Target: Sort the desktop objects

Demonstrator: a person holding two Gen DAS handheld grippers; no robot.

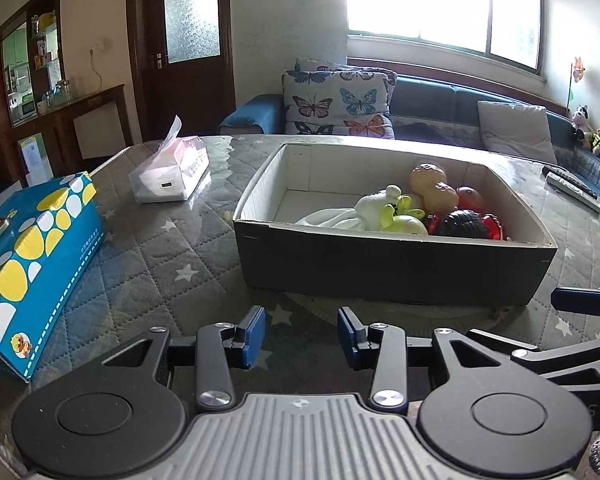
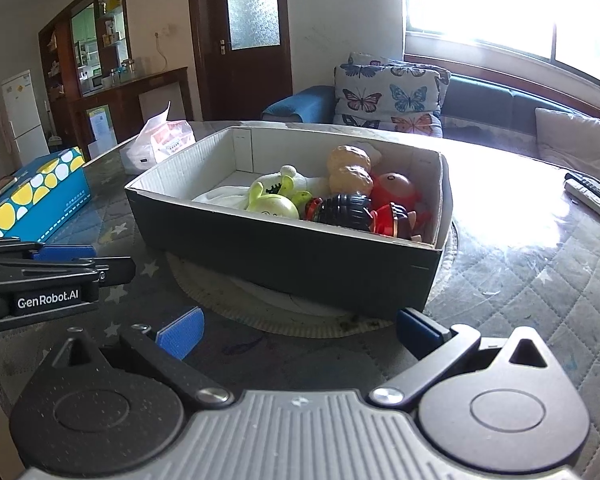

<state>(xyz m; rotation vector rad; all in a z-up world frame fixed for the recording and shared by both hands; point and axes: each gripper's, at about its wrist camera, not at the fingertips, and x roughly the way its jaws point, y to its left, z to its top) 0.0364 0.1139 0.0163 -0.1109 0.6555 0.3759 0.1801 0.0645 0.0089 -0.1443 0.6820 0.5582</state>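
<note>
A dark cardboard box [image 1: 380, 264] [image 2: 284, 256] with a white inside stands on the quilted table. Several toys lie in its right half: a white and lime-green plush [image 1: 396, 214] [image 2: 276, 200], tan bread-like toys [image 1: 434, 188] [image 2: 350, 170], a black ribbed toy [image 1: 462, 224] [image 2: 346, 208] and red toys [image 1: 472, 198] [image 2: 394, 190]. My left gripper [image 1: 302, 336] is open and empty, low over the table in front of the box. My right gripper [image 2: 300, 334] is open wide and empty, near the box's front right corner. The left gripper also shows in the right wrist view [image 2: 64, 258].
A blue box with yellow and white dots [image 1: 32, 256] [image 2: 36, 196] lies at the left. A tissue pack [image 1: 172, 170] [image 2: 162, 140] lies behind it. Remote controls [image 1: 572, 188] [image 2: 594, 196] lie at the far right. A sofa with cushions stands behind the table.
</note>
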